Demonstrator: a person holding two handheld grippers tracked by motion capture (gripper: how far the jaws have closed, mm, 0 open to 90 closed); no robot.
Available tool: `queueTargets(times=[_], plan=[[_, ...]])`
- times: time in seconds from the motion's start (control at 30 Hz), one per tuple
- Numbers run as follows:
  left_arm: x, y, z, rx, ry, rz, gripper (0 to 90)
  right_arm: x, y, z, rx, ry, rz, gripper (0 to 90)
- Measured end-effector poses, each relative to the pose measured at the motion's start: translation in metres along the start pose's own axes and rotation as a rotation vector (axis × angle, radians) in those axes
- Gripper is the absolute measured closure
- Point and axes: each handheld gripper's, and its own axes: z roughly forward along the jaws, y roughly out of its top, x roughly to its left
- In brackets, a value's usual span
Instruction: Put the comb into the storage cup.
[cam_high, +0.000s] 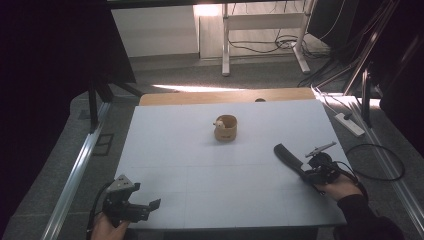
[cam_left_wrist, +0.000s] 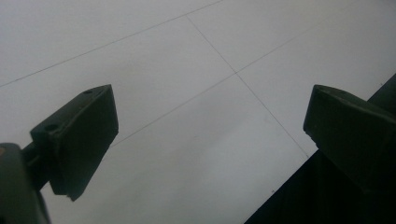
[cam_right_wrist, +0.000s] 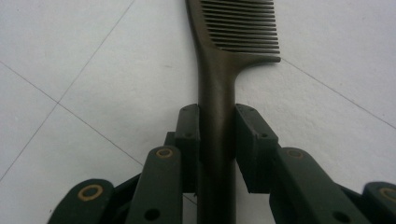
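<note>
Dark slim-handled comb (cam_right_wrist: 217, 88) clamped in right claw (cam_right_wrist: 217, 140)

A cup (cam_high: 226, 128) stood on the surface (cam_high: 200, 165) toward its far side. Nearer and to the cup's right lay a comb (cam_high: 288, 157), its handle between the right gripper's (cam_high: 311, 175) fingers (cam_right_wrist: 252, 140). The left gripper (cam_high: 145, 206) sat nearer and left of the cup.

The comb (cam_right_wrist: 233, 42) runs off the top edge of the right gripper view with its teeth cut short, its handle end is hidden among the jaws, and the pale object in the wooden cup (cam_high: 226, 128) is too small to identify.
</note>
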Motion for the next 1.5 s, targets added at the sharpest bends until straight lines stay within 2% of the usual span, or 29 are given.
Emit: queueTargets(times=[0.23,0.5,0.73,0.9,1.13,1.37,1.5], plan=[[-0.001,0.0,0.0,0.001,0.004,0.006,4.1,0.002,-0.001,-0.001,-0.008,-0.009,-0.016,72.8],[-0.004,0.001,0.001,0.005,0.013,0.035,4.6,0.002,-0.003,-0.004,-0.02,-0.036,-0.024,73.0],[-0.003,0.002,0.0,-0.001,-0.023,0.037,1.9,0.005,-0.004,-0.012,-0.082,-0.061,-0.04,73.0],[-0.003,0.004,0.0,-0.025,-0.038,0.031,0.9,0.009,-0.003,-0.018,-0.114,-0.073,-0.051,73.0],[-0.003,0.013,0.001,-0.054,-0.071,0.044,0.9,0.012,-0.003,-0.024,-0.167,-0.049,-0.056,73.0],[-0.006,0.027,0.006,-0.078,-0.114,0.098,0.0,0.017,-0.003,-0.034,-0.233,-0.039,-0.067,73.0],[-0.008,0.035,0.012,-0.072,-0.136,0.12,0.0,0.021,-0.003,-0.04,-0.274,-0.034,-0.087,73.0]])
